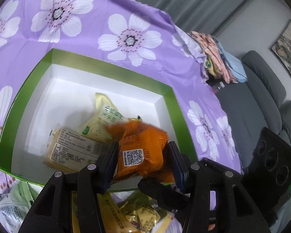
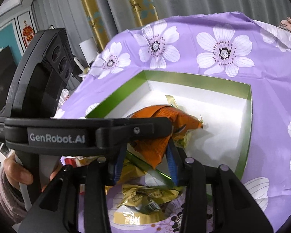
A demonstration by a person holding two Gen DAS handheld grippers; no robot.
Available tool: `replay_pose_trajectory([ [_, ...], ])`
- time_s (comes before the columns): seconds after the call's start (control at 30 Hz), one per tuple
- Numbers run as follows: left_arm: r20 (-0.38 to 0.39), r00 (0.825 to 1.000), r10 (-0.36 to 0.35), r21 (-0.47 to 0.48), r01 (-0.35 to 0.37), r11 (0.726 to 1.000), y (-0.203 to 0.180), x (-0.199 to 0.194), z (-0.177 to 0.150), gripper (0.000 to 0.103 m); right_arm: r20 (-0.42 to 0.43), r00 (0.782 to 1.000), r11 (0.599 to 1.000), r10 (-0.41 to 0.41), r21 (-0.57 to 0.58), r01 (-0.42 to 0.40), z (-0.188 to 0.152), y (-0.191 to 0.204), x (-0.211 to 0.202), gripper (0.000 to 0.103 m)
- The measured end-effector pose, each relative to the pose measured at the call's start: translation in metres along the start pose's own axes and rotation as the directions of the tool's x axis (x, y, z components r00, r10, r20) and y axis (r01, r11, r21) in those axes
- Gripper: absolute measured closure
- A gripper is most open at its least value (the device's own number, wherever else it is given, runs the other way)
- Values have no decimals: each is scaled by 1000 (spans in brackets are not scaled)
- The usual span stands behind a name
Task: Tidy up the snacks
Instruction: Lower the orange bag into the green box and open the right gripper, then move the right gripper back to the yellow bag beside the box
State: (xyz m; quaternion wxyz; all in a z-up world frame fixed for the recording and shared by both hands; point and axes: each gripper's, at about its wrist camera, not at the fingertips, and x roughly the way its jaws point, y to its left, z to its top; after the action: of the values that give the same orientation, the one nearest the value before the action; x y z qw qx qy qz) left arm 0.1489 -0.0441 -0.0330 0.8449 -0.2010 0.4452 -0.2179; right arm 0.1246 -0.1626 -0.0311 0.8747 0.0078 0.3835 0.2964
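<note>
My left gripper (image 1: 140, 155) is shut on an orange snack packet (image 1: 143, 151) with a QR label, held over the near edge of a green-rimmed white box (image 1: 114, 71). Two pale yellow packets (image 1: 104, 120) (image 1: 71, 151) lie inside the box. In the right wrist view the same orange packet (image 2: 164, 134) sits between my right gripper's blue pads (image 2: 172, 161); my right gripper (image 2: 145, 155) looks open around its lower corner. The left gripper's black body (image 2: 87, 134) crosses in front. The box (image 2: 242, 136) lies beyond.
Loose snack packets lie on the purple flowered tablecloth (image 1: 106, 19) in front of the box: yellow ones (image 1: 141, 215) (image 2: 145, 196) and a green-white one (image 1: 13, 203). A pile of folded cloth (image 1: 219, 62) sits at the table's far right edge. A grey sofa (image 1: 261, 97) stands beyond.
</note>
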Motion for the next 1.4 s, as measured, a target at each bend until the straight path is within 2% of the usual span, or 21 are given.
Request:
replay_pose_trajectory([
  [0.07, 6, 1000, 17, -25, -17, 1000, 4, 0, 2, 50, -8, 999, 999, -45, -7, 45, 0, 1, 2, 54],
  [0.13, 19, 1000, 23, -34, -22, 999, 6, -5, 3, 40, 4, 997, 997, -73, -4, 73, 0, 0, -2, 38],
  [0.2, 47, 999, 26, -32, -25, 999, 8, -16, 3, 25, 27, 997, 997, -70, 10, 70, -1, -3, -10, 31],
  [0.23, 67, 997, 29, -29, -27, 999, 8, -24, 3, 24, 38, 997, 997, -72, 14, 71, -2, -4, -15, 30],
  [0.43, 141, 987, 76, -38, -71, 997, 20, -65, -4, 21, 81, 993, 995, -83, 68, 78, -15, -13, -46, 29],
  [0.57, 211, 969, 129, -62, -119, 991, 33, -101, -17, 7, 105, 991, 993, -80, 95, 70, -28, -14, -66, 28],
  [0.63, 231, 960, 161, -80, -146, 986, 41, -115, -26, 7, 116, 991, 993, -71, 105, 59, -34, -11, -74, 26],
  [0.73, 235, 943, 236, -131, -210, 969, 59, -131, -44, 7, 123, 991, 993, -49, 111, 35, -46, -3, -82, 25],
  [0.97, 216, 934, 285, -222, -237, 946, 94, -142, -87, 7, 58, 998, 994, 20, 107, -26, -75, 19, -77, 25],
  [1.07, 211, 944, 253, -259, -196, 946, 109, -141, -99, 7, 21, 999, 994, 37, 100, -39, -84, 27, -70, 25],
  [1.17, 210, 956, 205, -248, -151, 957, 113, -140, -106, 7, 0, 999, 995, 44, 90, -43, -90, 34, -65, 25],
  [1.27, 229, 965, 127, -172, -88, 981, 98, -139, -109, 7, -10, 1000, 996, 22, 87, -21, -91, 34, -61, 25],
  [1.4, 196, 978, 68, -54, -59, 997, 68, -126, -112, 7, -19, 1000, 996, -14, 84, 16, -93, 30, -56, 25],
])
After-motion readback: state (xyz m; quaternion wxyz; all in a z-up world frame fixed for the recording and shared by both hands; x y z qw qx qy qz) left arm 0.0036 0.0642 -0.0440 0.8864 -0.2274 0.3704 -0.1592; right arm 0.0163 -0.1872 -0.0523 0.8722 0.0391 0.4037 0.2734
